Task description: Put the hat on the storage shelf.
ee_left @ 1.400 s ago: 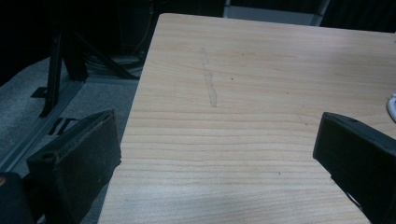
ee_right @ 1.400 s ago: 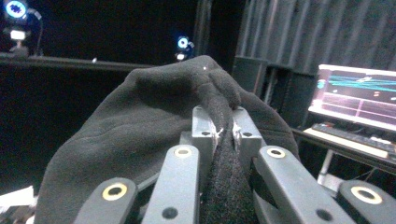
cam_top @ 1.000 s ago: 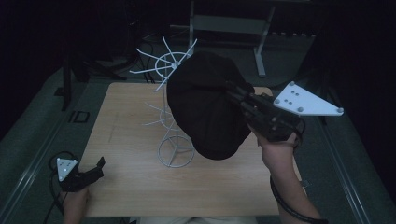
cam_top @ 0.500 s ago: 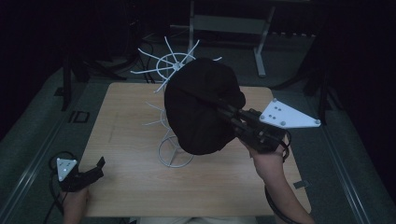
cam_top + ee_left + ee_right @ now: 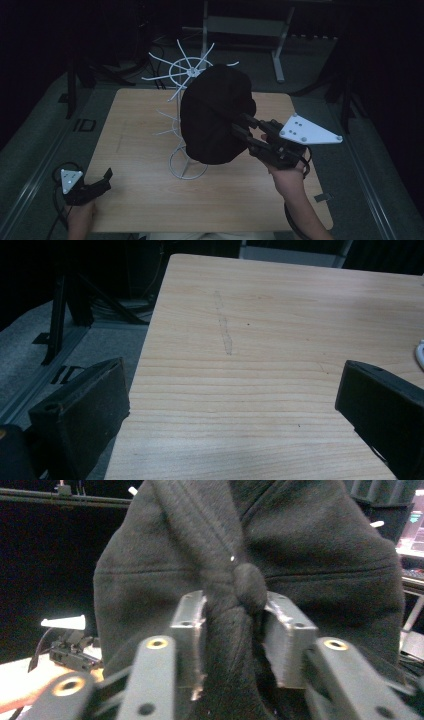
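Note:
A black cap (image 5: 215, 117) hangs on a white wire rack (image 5: 187, 170) in the middle of the wooden table (image 5: 140, 115). My right gripper (image 5: 239, 125) reaches into the cap's crown from the right. In the right gripper view its jaws have just been opening. They stand apart on either side of a fold of the cap (image 5: 300, 555) beside its top button (image 5: 250, 587), and the right gripper (image 5: 234, 615) no longer pinches the cloth. My left gripper (image 5: 106, 179) rests at the table's front left corner. In its own view the left gripper (image 5: 232, 370) is open over bare wood.
The rack's thin white prongs (image 5: 165, 65) stick out left and behind the cap. Dark stands and cables (image 5: 80, 75) sit off the table's far left, and a grey frame (image 5: 250, 25) stands behind. Bare wood (image 5: 140, 195) spreads between the rack and the left gripper.
The right gripper came down and slightly left with the cap, which now sits lower on the rack. Its jaws have parted. The left gripper stayed put.

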`<move>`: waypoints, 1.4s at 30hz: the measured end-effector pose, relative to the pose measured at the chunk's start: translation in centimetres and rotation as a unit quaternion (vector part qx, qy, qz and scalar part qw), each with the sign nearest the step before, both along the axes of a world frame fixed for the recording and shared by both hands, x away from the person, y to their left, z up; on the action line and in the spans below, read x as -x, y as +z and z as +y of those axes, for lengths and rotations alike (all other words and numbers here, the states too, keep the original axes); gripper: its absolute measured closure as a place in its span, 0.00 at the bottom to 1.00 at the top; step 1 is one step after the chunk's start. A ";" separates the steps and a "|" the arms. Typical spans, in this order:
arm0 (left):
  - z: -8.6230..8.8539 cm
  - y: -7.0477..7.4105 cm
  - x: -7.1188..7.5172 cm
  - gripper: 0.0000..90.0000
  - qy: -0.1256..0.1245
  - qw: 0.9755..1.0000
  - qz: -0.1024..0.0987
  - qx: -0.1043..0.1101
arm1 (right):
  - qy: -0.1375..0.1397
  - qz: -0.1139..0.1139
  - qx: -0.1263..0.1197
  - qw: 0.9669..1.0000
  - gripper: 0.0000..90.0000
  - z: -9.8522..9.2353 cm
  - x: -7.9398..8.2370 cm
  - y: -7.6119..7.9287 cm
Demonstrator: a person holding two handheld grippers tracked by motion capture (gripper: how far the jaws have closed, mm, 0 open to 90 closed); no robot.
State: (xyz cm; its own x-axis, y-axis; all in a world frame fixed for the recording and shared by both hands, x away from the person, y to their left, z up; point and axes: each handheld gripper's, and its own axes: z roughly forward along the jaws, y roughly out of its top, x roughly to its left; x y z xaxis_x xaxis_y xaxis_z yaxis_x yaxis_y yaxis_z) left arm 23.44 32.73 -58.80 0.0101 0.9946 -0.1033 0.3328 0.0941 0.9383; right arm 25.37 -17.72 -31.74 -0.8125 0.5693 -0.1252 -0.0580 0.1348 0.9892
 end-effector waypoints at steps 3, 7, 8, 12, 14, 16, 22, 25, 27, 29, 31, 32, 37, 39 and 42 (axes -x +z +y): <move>0.0 0.0 0.0 0.02 0.000 1.000 0.000 0.000 | -0.003 -0.001 -0.002 1.000 0.56 -0.3 0.1 0.1; 0.0 0.0 0.0 0.02 0.000 1.000 0.000 0.000 | -0.014 -0.006 -0.012 1.000 0.41 -1.2 0.4 0.3; 0.0 0.0 0.0 0.02 0.000 1.000 0.000 0.000 | -0.012 -0.004 -0.015 1.000 0.39 -1.5 0.4 0.3; 0.0 0.0 0.0 0.02 0.000 1.000 0.001 0.000 | -0.021 -0.009 -0.037 0.999 0.29 -3.1 0.3 0.1; 0.0 0.0 0.0 0.02 0.000 1.000 0.001 0.000 | -0.026 -0.008 -0.043 0.999 0.22 -4.0 0.2 -0.1; 0.0 0.0 0.0 0.02 0.000 1.000 0.000 -0.001 | -0.034 -0.002 -0.035 0.999 0.18 -4.9 0.0 -0.3; 0.0 0.0 0.0 0.02 0.001 1.000 -0.001 -0.002 | -0.056 0.017 -0.032 0.998 0.17 -7.0 -0.7 -1.9; 0.0 0.0 0.0 0.02 0.001 1.000 -0.001 -0.002 | -0.079 0.040 -0.017 0.996 0.16 -7.8 -1.6 -3.5; 0.0 0.0 0.0 0.02 0.001 1.000 0.000 -0.002 | -0.093 0.055 -0.006 0.994 0.16 -8.3 -2.2 -4.8; 0.0 0.0 0.0 0.02 0.001 1.000 0.000 -0.001 | -0.105 0.068 0.000 0.992 0.16 -8.8 -2.9 -6.2; 0.0 0.0 0.0 0.02 0.001 1.000 0.001 0.000 | -0.123 0.080 0.010 0.989 0.16 -9.3 -3.7 -7.6; 0.0 0.0 0.0 0.02 0.001 1.000 0.001 0.000 | -0.129 0.087 0.011 0.988 0.16 -9.6 -4.0 -8.3; 0.0 0.0 0.0 0.02 0.001 1.000 0.000 0.000 | -0.154 0.104 0.036 0.982 0.16 -10.6 -5.3 -11.5; 0.0 0.0 0.0 0.02 0.001 1.000 0.000 0.000 | -0.162 0.108 0.050 0.979 0.16 -10.9 -5.7 -12.6; 0.0 0.0 0.0 0.02 0.001 1.000 0.000 0.001 | -0.182 0.122 0.070 0.973 0.16 -11.7 -6.5 -15.0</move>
